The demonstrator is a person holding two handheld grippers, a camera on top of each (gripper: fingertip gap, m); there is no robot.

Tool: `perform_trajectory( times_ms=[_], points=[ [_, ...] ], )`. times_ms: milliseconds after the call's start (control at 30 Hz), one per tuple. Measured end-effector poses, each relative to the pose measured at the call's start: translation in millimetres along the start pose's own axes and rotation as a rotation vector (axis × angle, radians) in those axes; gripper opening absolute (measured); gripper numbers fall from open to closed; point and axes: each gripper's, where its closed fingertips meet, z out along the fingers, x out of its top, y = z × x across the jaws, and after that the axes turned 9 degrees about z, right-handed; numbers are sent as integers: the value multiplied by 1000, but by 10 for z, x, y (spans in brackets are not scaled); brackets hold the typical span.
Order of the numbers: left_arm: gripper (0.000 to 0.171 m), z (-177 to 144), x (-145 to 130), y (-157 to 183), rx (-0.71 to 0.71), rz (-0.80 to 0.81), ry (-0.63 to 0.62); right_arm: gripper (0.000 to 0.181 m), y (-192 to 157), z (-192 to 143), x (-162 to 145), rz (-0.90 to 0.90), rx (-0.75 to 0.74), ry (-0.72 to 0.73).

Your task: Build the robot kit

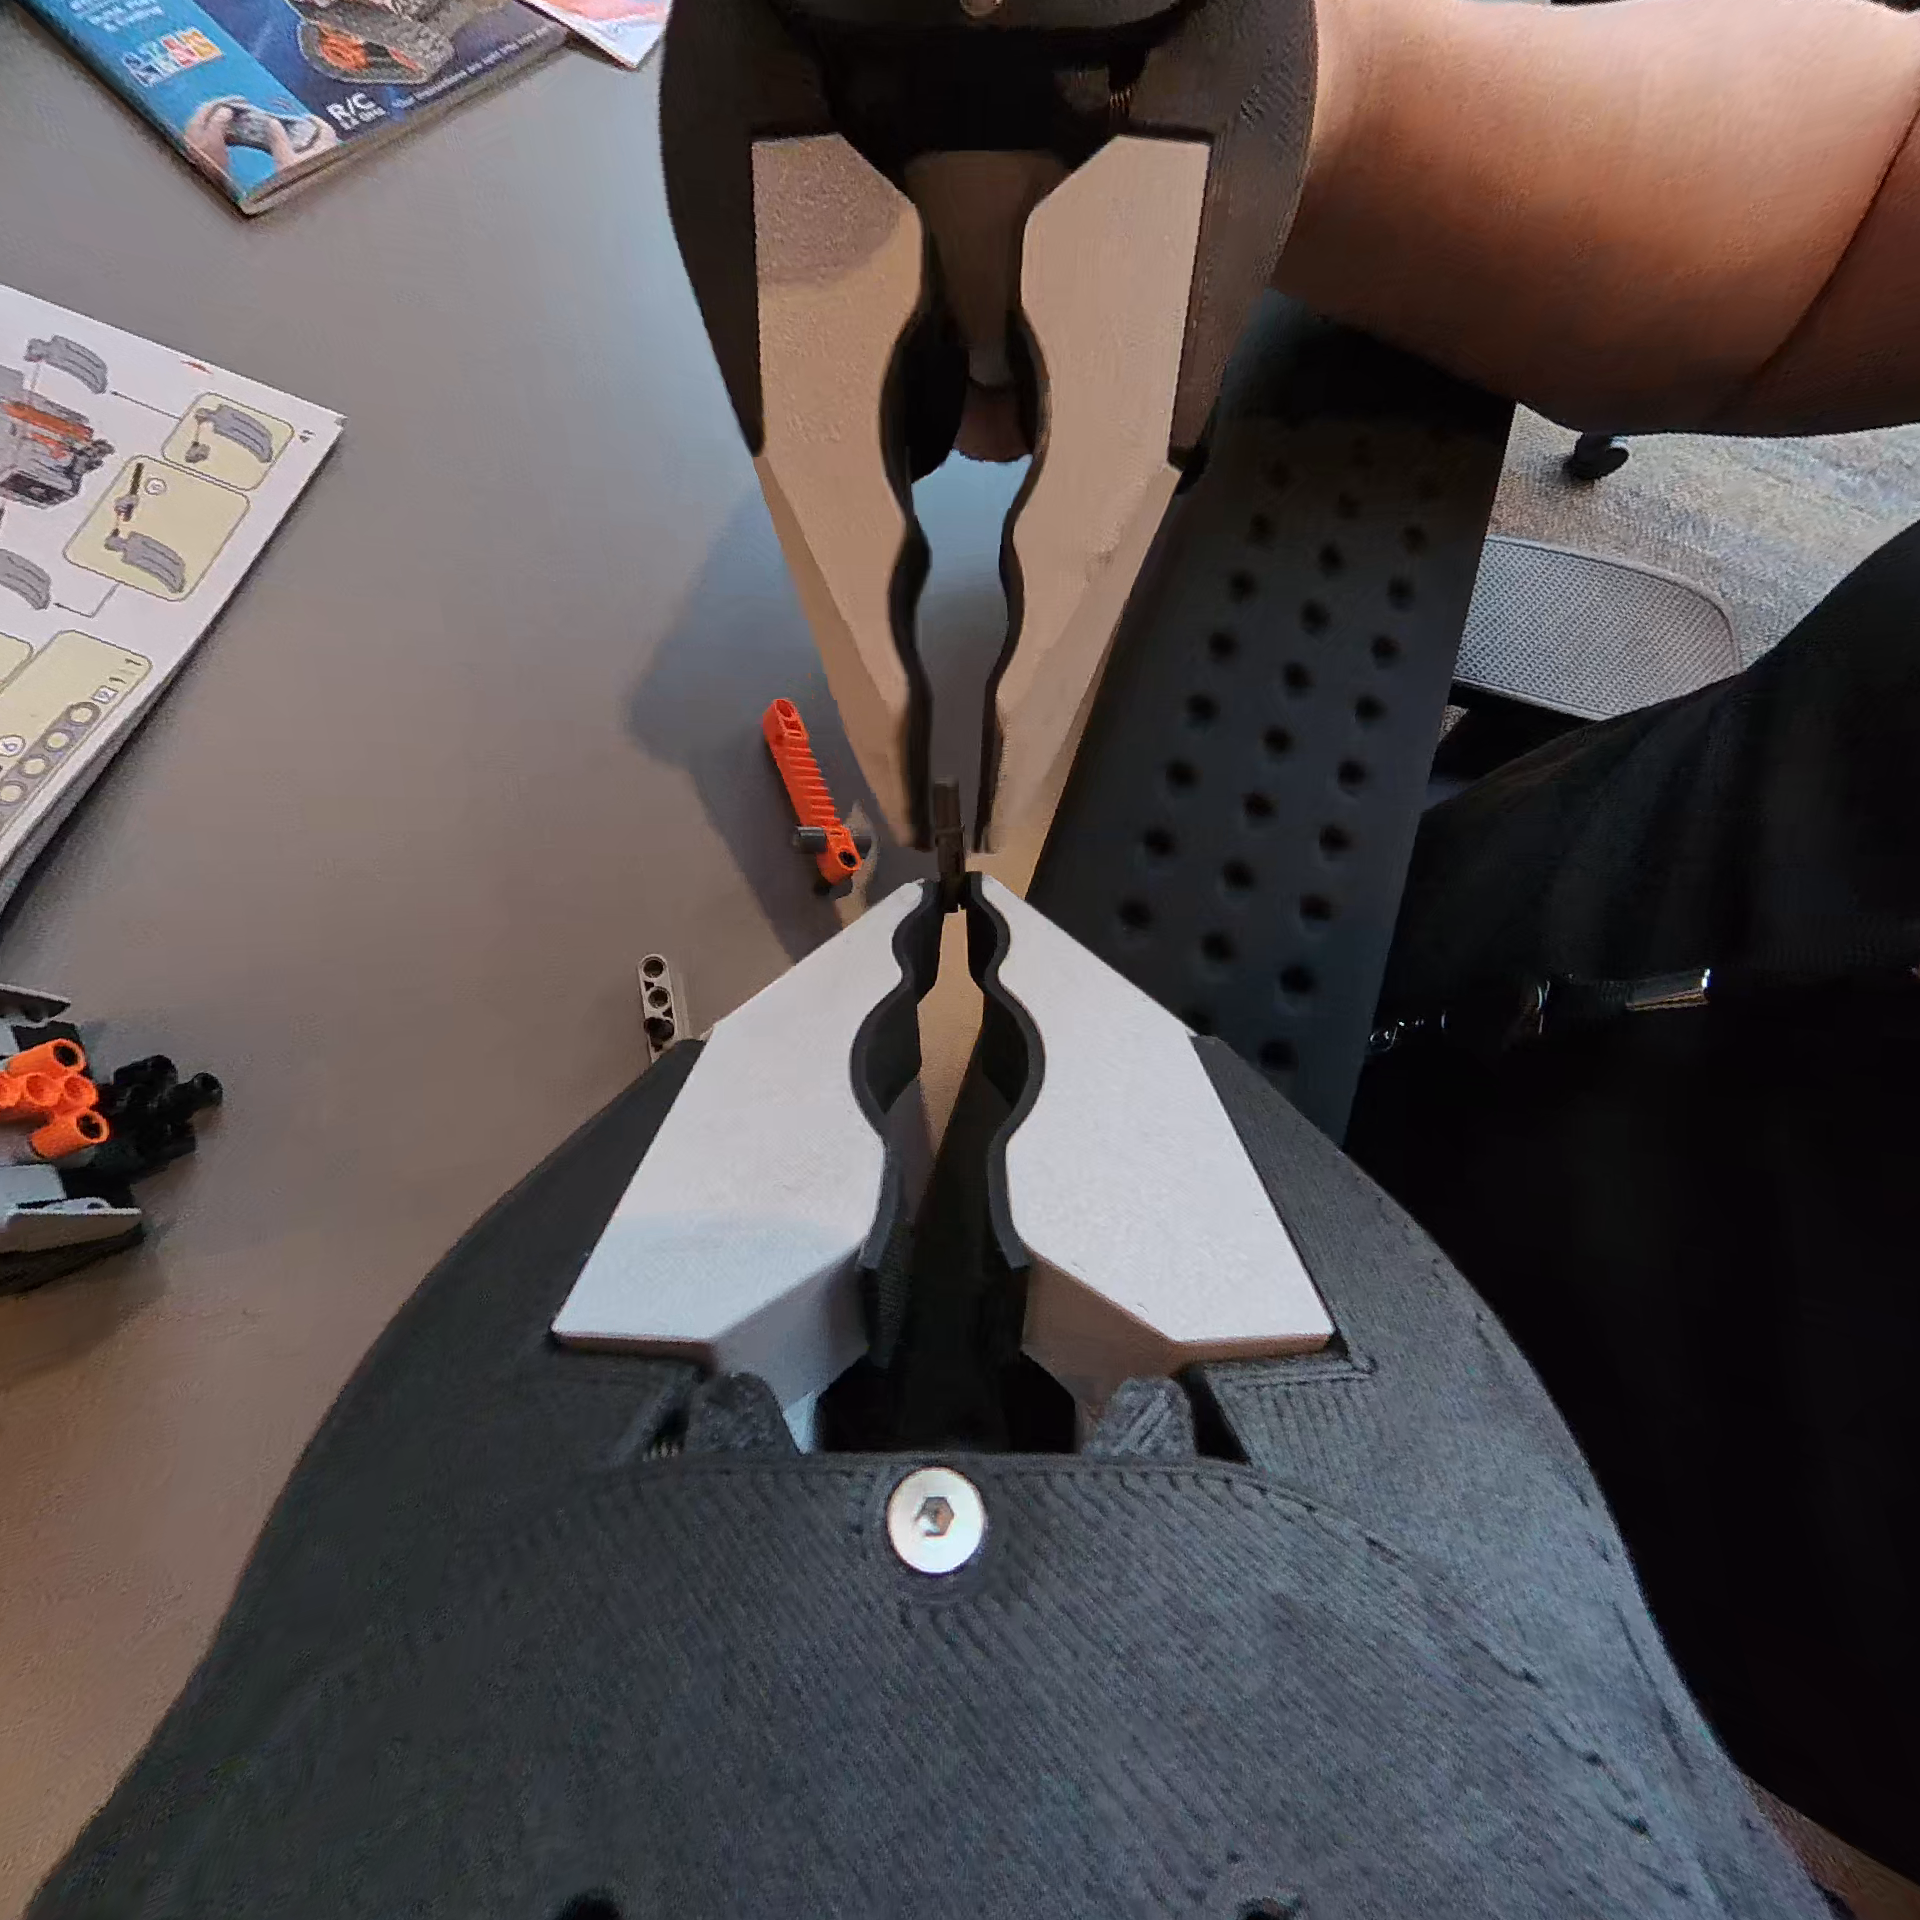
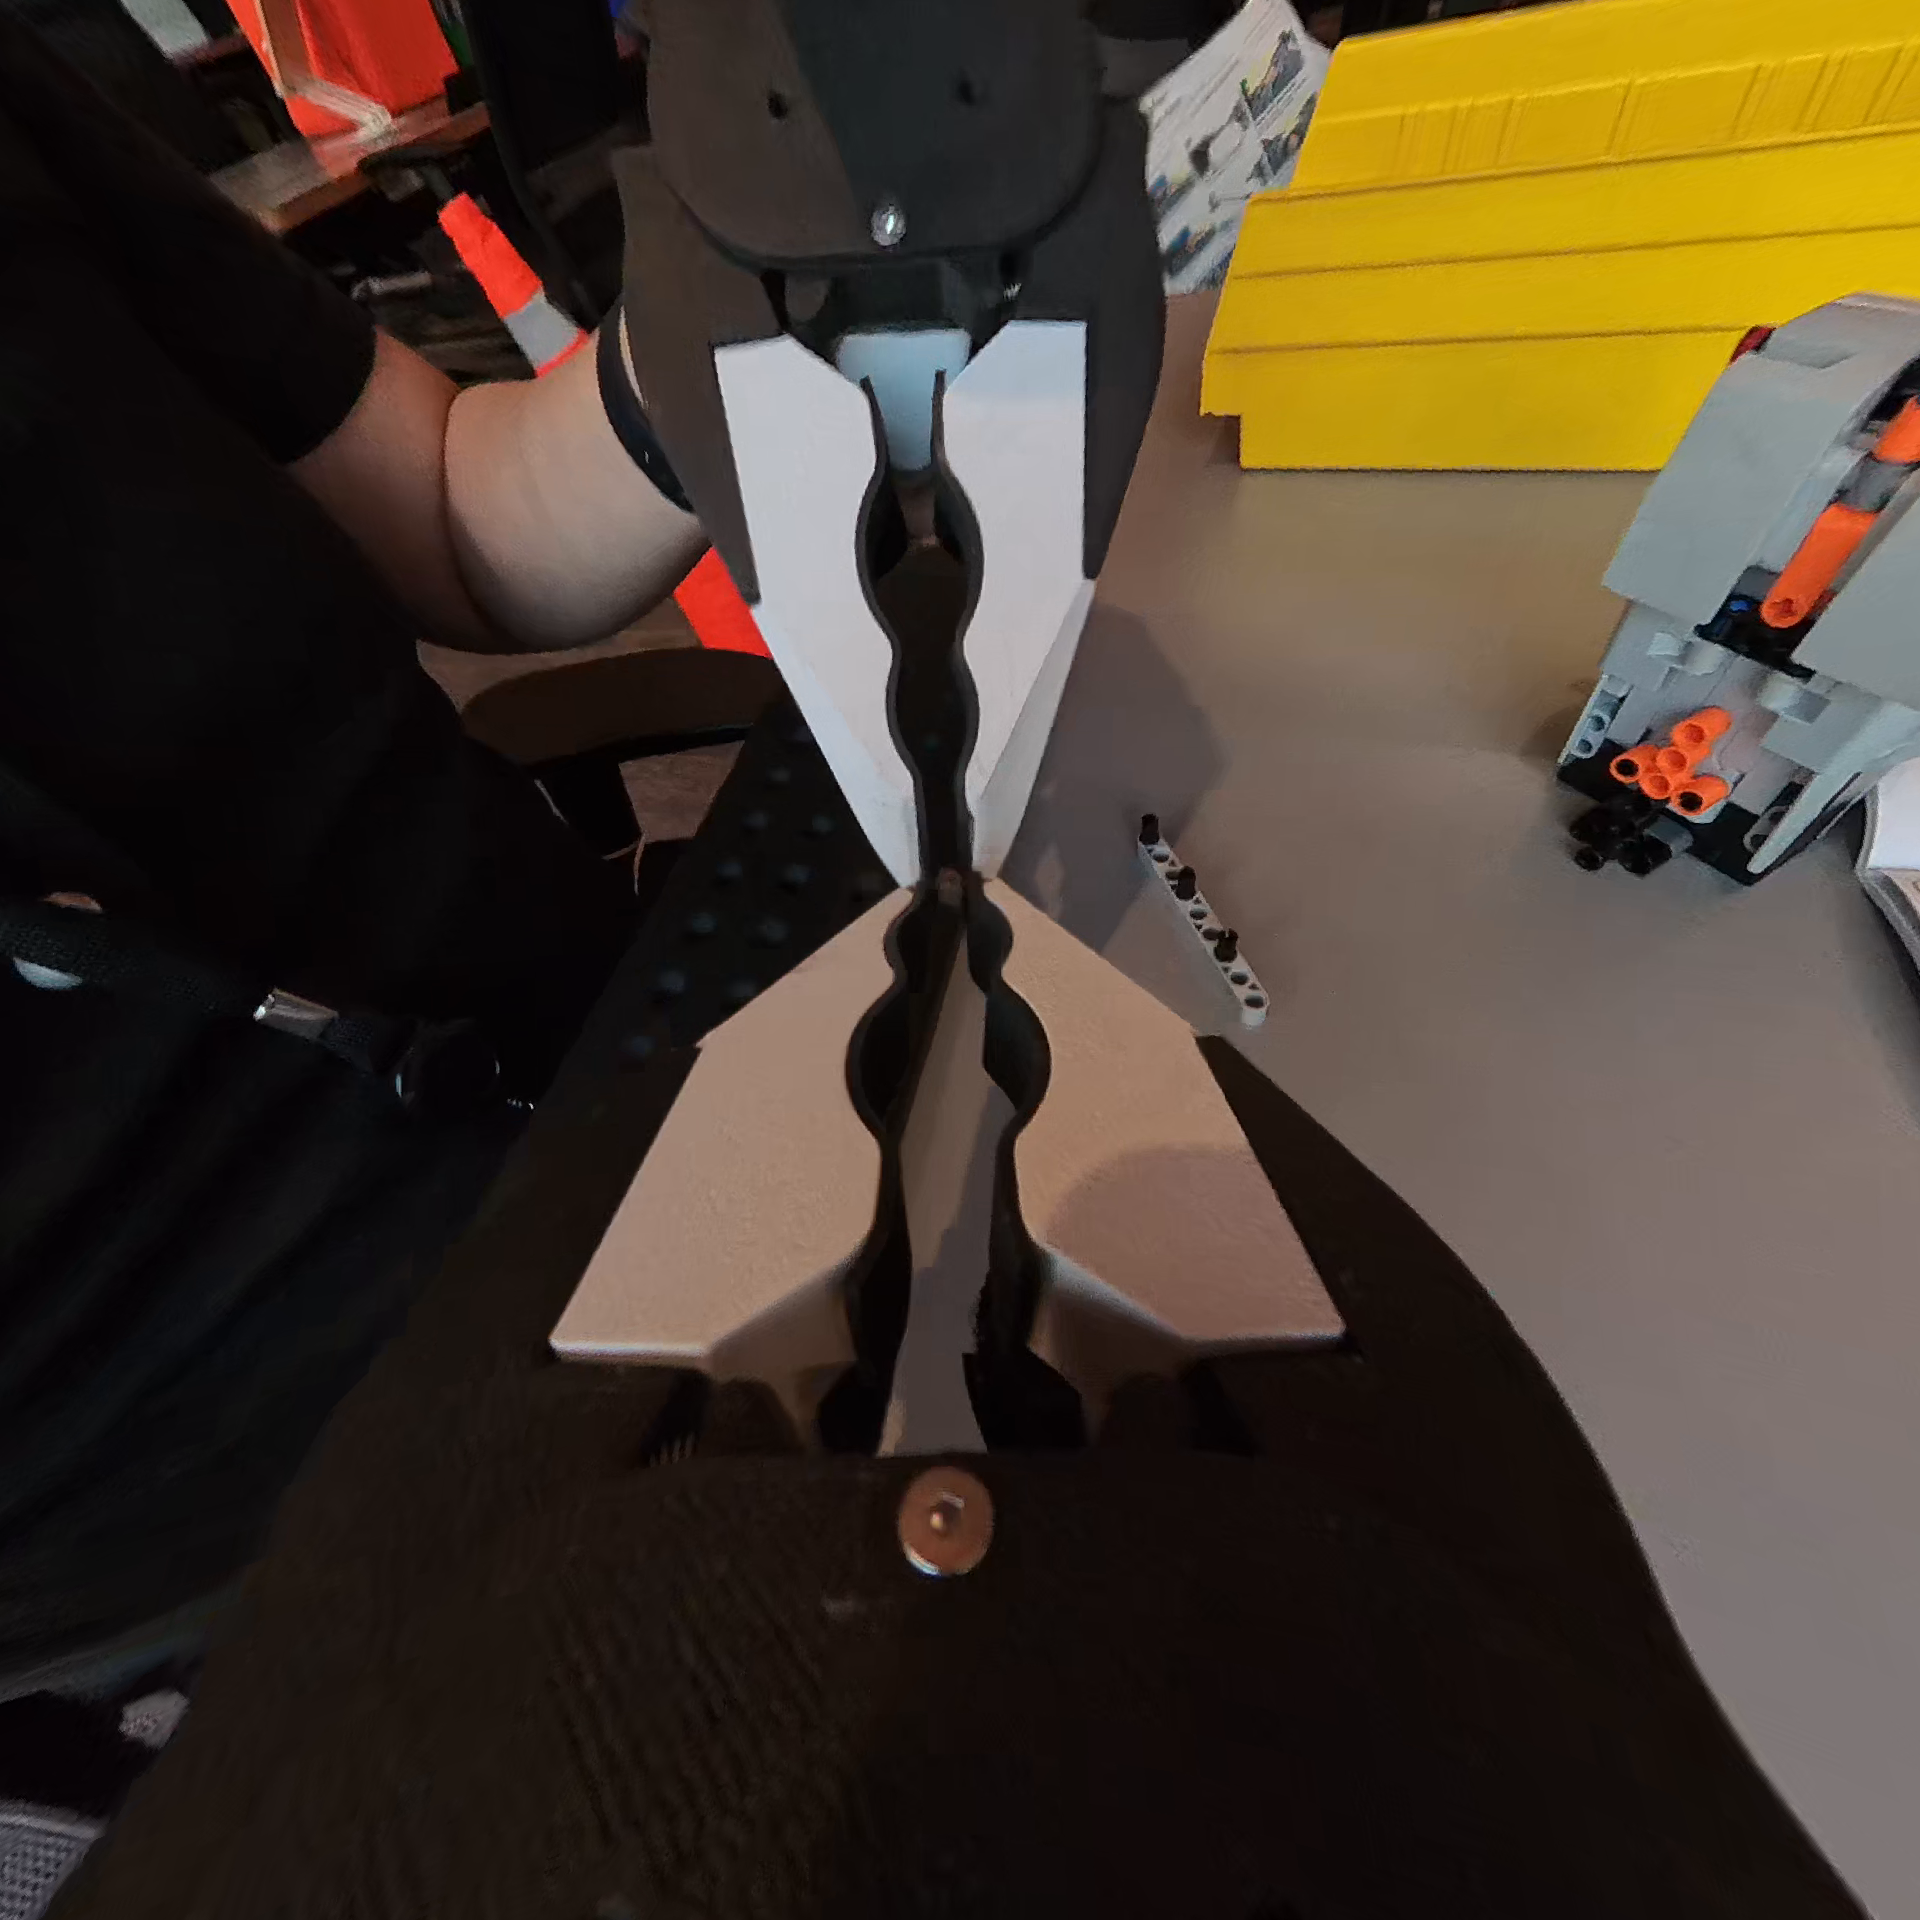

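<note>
Two grippers meet tip to tip above the tabletop [image 1: 468,644] — left gripper [image 1: 951,894] and right gripper [image 1: 951,831] both pinched on one small black pin [image 1: 948,831] — light, rigid, easily dropped.

Orange toothed beam [image 1: 808,790], instruction sheets [image 1: 114,540], yellow bin [image 2: 1579,260], grey table [image 1: 436,623].
</note>
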Motion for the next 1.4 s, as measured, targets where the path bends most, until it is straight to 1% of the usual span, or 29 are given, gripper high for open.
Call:
perform_trajectory(
  times_ms=[67, 100, 167, 200, 233, 267, 333, 367, 433, 500, 567, 700, 767, 1033, 1100, 1133, 1200, 1267, 1400],
  points=[
    [3, 0, 20, 16, -11, 5, 12, 3, -15, -9, -1, -24, -4, -3],
    [3, -16, 57, 16, -10, 8, 41, 3, -34, -29, 35, -36, -2, 14],
    [6, -111, 171, -24, 17, -6, 148, 3, -46, -113, 179, -74, -21, 96],
    [15, -186, 222, -41, 15, -30, 215, 3, -53, -172, 272, -91, -31, 154],
    [21, -271, 268, -33, -14, -69, 287, 3, -81, -234, 361, -109, -27, 208],
    [21, -364, 323, 14, -81, -115, 368, 3, -126, -293, 442, -136, -18, 261],
    [13, -588, 484, 138, -254, -213, 565, 3, -234, -384, 569, -207, 1, 348],
    [11, -688, 554, 158, -317, -259, 657, 3, -287, -410, 608, -233, 14, 376],
    [18, -779, 628, 135, -385, -339, 775, 3, -363, -434, 663, -261, 38, 415],
    [18, -769, 667, 106, -435, -406, 835, 3, -395, -422, 675, -272, 47, 422],
    [15, -712, 690, 112, -473, -435, 850, 3, -409, -402, 672, -281, 47, 422],
    [14, -572, 709, 179, -456, -382, 798, 4, -398, -392, 664, -283, 37, 424],
    [0, -560, 723, 202, -447, -354, 789, 4, -393, -394, 660, -281, 38, 422],
    [2, -562, 703, 161, -430, -378, 800, 3, -376, -386, 640, -300, 19, 407],
    [17, -545, 681, 99, -402, -402, 804, 4, -382, -373, 631, -302, 20, 401],
    [20, -559, 677, 88, -404, -402, 814, 4, -378, -365, 626, -304, 16, 397],
    [9, -590, 678, 99, -416, -391, 830, 4, -378, -350, 615, -308, 11, 389],
    [4, -588, 679, 124, -422, -375, 822, 4, -380, -346, 616, -311, 9, 390],
    [2, -593, 685, 116, -422, -379, 822, 4, -364, -351, 620, -312, 0, 396]
  ],
)
